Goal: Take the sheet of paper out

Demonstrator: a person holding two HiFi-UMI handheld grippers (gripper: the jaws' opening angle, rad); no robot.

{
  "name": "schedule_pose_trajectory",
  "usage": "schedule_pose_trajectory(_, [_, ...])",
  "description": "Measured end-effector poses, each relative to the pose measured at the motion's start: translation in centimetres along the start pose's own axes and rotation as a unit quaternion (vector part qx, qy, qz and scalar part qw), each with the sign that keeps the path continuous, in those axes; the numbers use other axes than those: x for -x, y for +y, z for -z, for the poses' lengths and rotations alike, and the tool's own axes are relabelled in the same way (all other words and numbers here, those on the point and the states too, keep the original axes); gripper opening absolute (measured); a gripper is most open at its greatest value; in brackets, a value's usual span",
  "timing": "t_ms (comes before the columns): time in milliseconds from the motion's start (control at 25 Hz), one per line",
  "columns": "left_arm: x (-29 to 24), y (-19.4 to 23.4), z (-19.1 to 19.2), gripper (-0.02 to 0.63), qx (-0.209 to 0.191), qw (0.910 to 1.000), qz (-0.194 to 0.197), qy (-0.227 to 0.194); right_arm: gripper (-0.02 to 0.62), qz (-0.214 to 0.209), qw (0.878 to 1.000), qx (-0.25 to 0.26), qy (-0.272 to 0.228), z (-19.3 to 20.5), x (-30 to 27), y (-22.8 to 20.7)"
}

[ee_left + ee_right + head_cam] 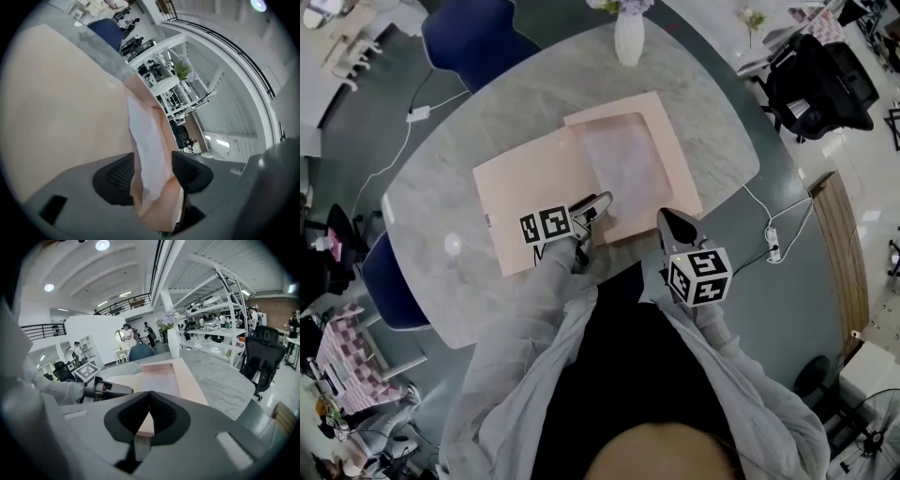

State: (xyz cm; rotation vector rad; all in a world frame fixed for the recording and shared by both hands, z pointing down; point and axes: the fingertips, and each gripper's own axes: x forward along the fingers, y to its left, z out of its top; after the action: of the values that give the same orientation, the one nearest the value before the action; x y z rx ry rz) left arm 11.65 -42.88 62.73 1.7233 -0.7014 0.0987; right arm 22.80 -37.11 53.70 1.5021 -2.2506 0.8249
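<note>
A pink paper folder [534,178] lies open on the marble table [478,112]. Its right half is a pocket holding a whitish sheet of paper [623,159]. My left gripper [591,214] is at the folder's near edge by the fold. In the left gripper view its jaws [152,164] stand wide open, with the pink pocket edge and the white sheet [145,150] running between the pads. My right gripper [673,225] hovers at the pocket's near right corner. It is shut with nothing in it [150,397], and it points along the pocket [159,376].
A white vase with flowers [629,36] stands at the table's far edge, past the folder. Blue chairs [478,37] [389,291] sit at the far and left sides. A black office chair [820,84] and a power strip [772,242] are to the right.
</note>
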Motion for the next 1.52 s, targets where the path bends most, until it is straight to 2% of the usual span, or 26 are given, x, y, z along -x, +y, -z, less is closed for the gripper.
schedule_pose_trajectory(160, [-1.2,0.7,0.0,0.244,0.06,0.998,0.013,0.014,0.008,-0.004,1.0,-0.003,0.003,-0.1,-0.7,-0.4])
schedule_pose_trajectory(360, [-2.6,0.4,-0.3,0.21,0.102,0.9937,0.04,0.024,0.008,-0.003,1.0,-0.004,0.004,-0.5,-1.0,-1.0])
schedule_pose_trajectory(560, [-4.1,0.5,-0.1,0.164,0.098,0.9937,0.028,0.047,0.008,-0.001,1.0,-0.012,0.005,-0.4,-1.0,-1.5])
schedule_pose_trajectory(600, [-4.3,0.8,0.2,0.133,0.098,0.9935,0.021,0.054,0.008,-0.001,1.0,-0.015,0.004,-0.3,-1.0,-1.5])
schedule_pose_trajectory(680, [-4.7,1.5,0.7,0.002,0.102,0.9929,0.007,0.061,0.008,0.0,1.0,-0.019,0.002,-0.1,-1.1,-1.6])
schedule_pose_trajectory(840, [-5.3,1.5,0.8,0.003,0.117,0.9912,0.015,0.062,0.008,0.003,1.0,-0.022,-0.001,-0.1,-1.2,-1.8])
schedule_pose_trajectory(1040, [-5.3,1.0,1.1,0.002,0.094,0.9929,0.025,0.069,0.008,0.005,1.0,-0.02,-0.005,-0.6,-1.2,-1.8])
schedule_pose_trajectory(1160, [-4.5,0.6,0.7,0.002,0.071,0.9954,0.029,0.057,0.008,0.006,1.0,-0.016,-0.008,-0.9,-1.1,-1.6])
schedule_pose_trajectory(1400, [-1.5,1.2,-0.5,0.002,0.01,0.9993,0.009,0.036,0.008,0.002,1.0,-0.005,-0.007,-1.2,-1.0,-1.2])
schedule_pose_trajectory(1520, [-0.2,1.3,-0.9,0.002,0.018,0.9996,0.013,0.019,0.008,-0.001,1.0,0.0,-0.008,-1.3,-0.9,-0.8])
